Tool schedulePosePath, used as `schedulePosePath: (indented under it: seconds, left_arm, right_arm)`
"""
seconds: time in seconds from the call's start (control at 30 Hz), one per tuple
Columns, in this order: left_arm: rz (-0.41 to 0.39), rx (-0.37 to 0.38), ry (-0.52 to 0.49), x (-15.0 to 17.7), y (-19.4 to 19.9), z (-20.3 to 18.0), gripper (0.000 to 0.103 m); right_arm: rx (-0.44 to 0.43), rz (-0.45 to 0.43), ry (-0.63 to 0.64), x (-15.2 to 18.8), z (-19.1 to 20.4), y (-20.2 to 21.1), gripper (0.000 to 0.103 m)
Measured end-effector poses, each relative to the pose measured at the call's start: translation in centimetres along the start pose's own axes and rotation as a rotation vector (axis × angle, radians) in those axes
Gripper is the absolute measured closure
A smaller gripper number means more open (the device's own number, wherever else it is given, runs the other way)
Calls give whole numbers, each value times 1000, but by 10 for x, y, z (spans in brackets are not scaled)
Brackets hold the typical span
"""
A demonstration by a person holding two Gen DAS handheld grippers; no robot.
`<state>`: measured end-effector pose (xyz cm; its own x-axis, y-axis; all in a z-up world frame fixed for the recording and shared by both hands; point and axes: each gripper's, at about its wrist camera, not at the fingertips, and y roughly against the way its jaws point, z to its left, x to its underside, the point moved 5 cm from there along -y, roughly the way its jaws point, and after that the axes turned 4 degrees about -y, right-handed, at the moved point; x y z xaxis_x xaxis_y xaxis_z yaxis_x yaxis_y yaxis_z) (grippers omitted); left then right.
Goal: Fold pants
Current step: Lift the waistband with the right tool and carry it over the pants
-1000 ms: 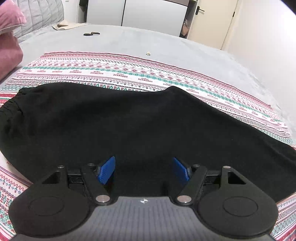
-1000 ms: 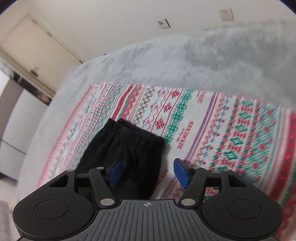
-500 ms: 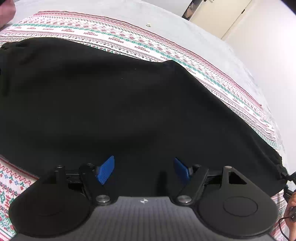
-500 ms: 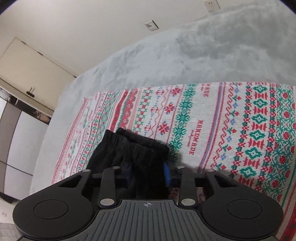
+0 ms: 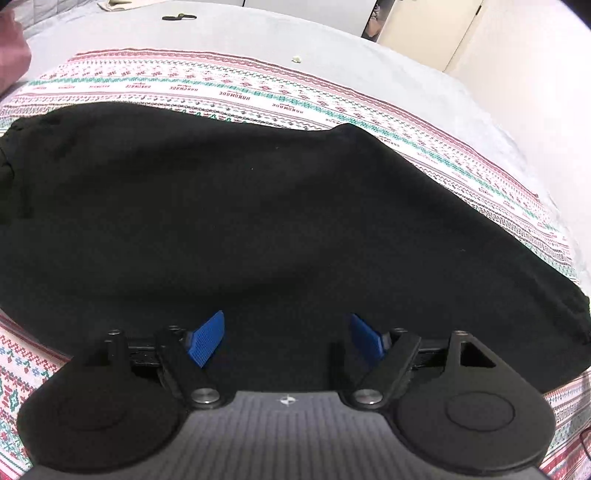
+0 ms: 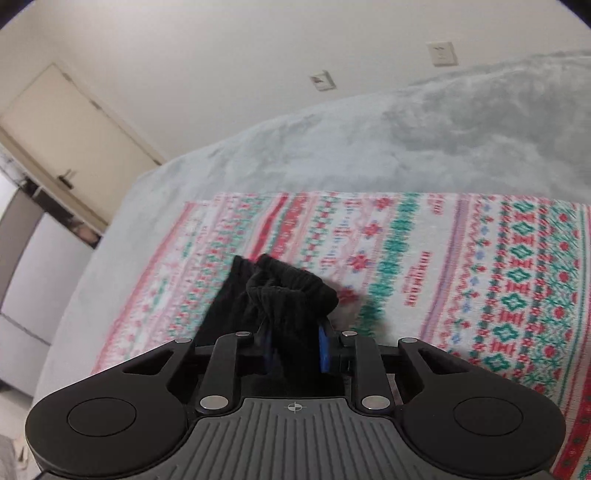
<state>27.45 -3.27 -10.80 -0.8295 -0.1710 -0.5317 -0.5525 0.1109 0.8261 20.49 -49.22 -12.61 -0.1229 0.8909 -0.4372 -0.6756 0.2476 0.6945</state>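
Black pants (image 5: 258, 206) lie spread flat across a patterned red, green and white blanket (image 5: 258, 92) in the left wrist view. My left gripper (image 5: 286, 321) hovers over their near edge. Its jaws are opening wide, and its blue pads (image 5: 207, 338) pinch nothing. In the right wrist view my right gripper (image 6: 295, 347) is closing on the bunched, gathered end of one pant leg (image 6: 291, 291). The black cloth fills the gap between its pads and stands lifted a little off the blanket (image 6: 480, 277).
The blanket lies on a grey bedspread (image 6: 369, 147). A small dark object (image 5: 179, 16) and a pale crumb (image 5: 296, 58) rest on the bed's far side. A cream door (image 6: 66, 136) and pale wardrobe fronts stand beyond the bed.
My right gripper went from open beside the pant leg's end to closed on it, and the cloth has bunched and risen. The left view tipped down, then back up; its jaws widened slightly.
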Motion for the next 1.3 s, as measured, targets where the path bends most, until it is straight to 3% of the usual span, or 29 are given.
schedulePosePath:
  seconds: [0.13, 0.3, 0.43, 0.63, 0.77, 0.93, 1.13, 1.3]
  left_arm:
    - [2, 2, -5, 0, -1, -3, 4]
    - [6, 11, -2, -5, -2, 3, 4]
    - [18, 43, 54, -11, 0, 11, 4]
    - [-3, 91, 143, -19, 16, 26, 4]
    - [-15, 78, 177, -21, 16, 37, 4]
    - [-7, 88, 200, -19, 11, 43, 4]
    - [-12, 92, 189, -19, 11, 45, 4]
    - [-10, 109, 188, -18, 11, 43, 4]
  right_arm:
    - [90, -14, 16, 1, -9, -10, 83]
    - [147, -86, 119, 9, 8, -4, 84]
    - [118, -142, 164, 8, 27, 11, 84]
    - [19, -320, 477, 34, 94, 58, 84]
    - [-112, -374, 741, 93, 145, 96, 84]
    - [-225, -418, 1175, 217, 186, 131, 84]
    - [-284, -206, 1524, 343, 177, 111, 83]
    - [-270, -172, 1712, 385, 162, 116, 77]
